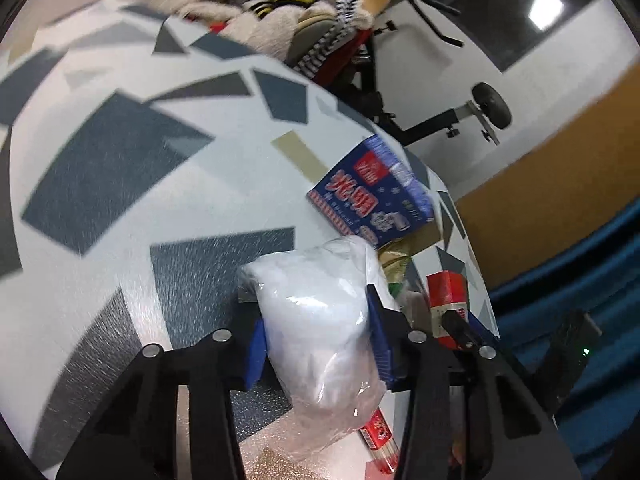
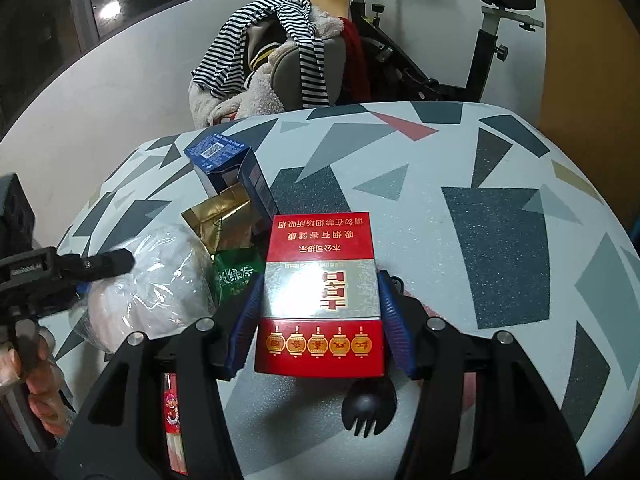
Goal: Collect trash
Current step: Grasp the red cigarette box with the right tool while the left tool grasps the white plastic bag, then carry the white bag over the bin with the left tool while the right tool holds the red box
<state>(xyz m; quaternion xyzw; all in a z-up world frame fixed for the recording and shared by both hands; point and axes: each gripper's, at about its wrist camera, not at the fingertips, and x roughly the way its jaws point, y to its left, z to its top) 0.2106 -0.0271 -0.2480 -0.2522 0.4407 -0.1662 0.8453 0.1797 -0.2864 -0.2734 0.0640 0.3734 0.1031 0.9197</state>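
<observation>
Gripping a crinkled clear plastic bag (image 1: 320, 320) stuffed with soft white filling, the left gripper (image 1: 316, 332) has its blue ribbed pads pressed into both sides of the bundle, which bulges over and under them. The right gripper (image 2: 318, 312) is clamped on a glossy red cigarette carton (image 2: 320, 296), a flat rectangular box with a silver band, gold lanterns and white print; its pads sit flush on the long edges.

Both loads hang over a table (image 2: 500, 216) whose matte cover shows grey, teal and beige angular shards on pale ground. In the right wrist view, at 10 o'clock from the carton, lie a crumpled gold foil pouch (image 2: 220, 216), a green tea packet (image 2: 236, 276) and a blue cardboard box (image 2: 228, 168) with an open flap. A black plastic spork (image 2: 368, 404) lies just below the carton at 6 o'clock, its handle hidden under it. A red paper chopstick sleeve (image 2: 173, 420) at 7 o'clock is partly covered by the gripper frame.

A hand (image 2: 36, 396) at 8 o'clock is cut off by the frame edge. Beyond the table, at 12 o'clock, striped and fleecy clothes (image 2: 260, 64) are heaped on a chair beside an exercise bike (image 2: 480, 64). The left wrist view is motion-blurred, so the blue box's print is hard to read.
</observation>
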